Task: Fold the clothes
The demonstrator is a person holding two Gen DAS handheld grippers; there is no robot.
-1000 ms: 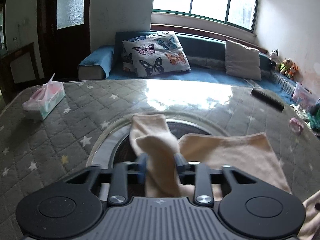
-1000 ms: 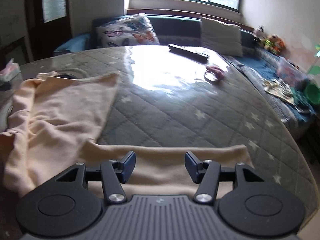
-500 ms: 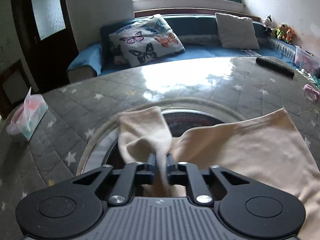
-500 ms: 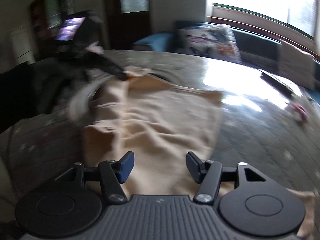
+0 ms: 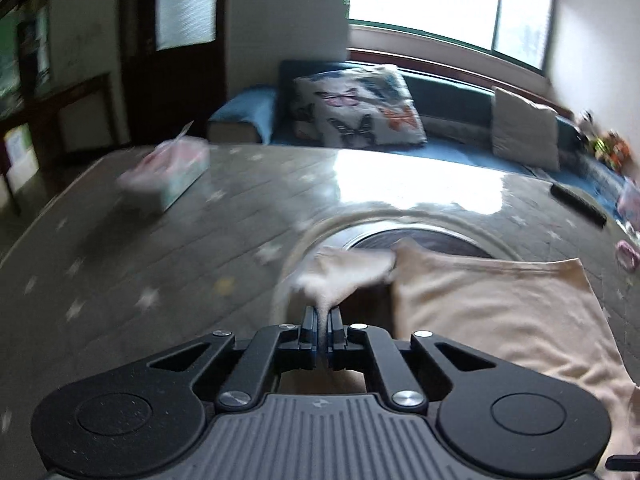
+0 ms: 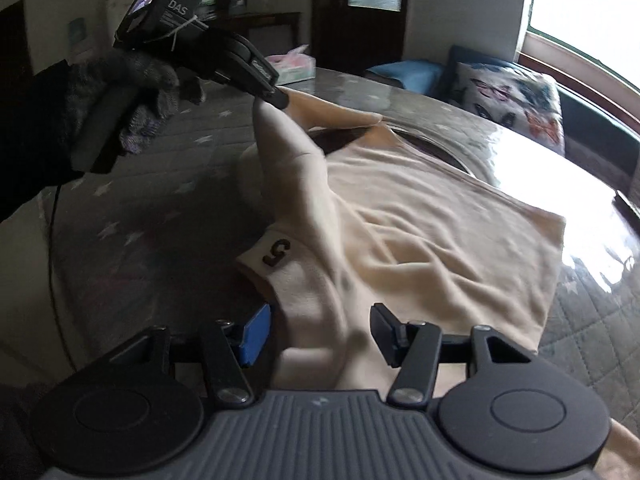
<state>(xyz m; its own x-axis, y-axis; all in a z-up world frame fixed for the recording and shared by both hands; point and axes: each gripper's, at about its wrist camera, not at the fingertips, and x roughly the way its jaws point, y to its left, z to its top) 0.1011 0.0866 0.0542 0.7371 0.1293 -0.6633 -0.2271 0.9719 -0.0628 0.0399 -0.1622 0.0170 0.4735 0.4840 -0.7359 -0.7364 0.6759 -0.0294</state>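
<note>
A cream sweatshirt (image 6: 432, 240) lies spread on the quilted table, its collar with a "5" label (image 6: 276, 254) near me. My left gripper (image 5: 322, 322) is shut on a cream sleeve (image 5: 344, 274) and holds it lifted above the table. In the right wrist view the left gripper (image 6: 276, 98) pinches the sleeve (image 6: 288, 148) up at the far left. My right gripper (image 6: 320, 332) is open, its jaws on either side of the sweatshirt's near shoulder fabric.
A tissue box (image 5: 172, 176) stands at the table's far left. A black remote (image 5: 578, 206) and a pink item (image 5: 628, 254) lie at the right. A round inset (image 5: 416, 240) shows in the table (image 5: 120, 280). A sofa with pillows (image 5: 360, 112) lies behind.
My left gripper has shut on the sleeve and lifted it up and left. My right gripper has swung left from the hem to the collar side, still open.
</note>
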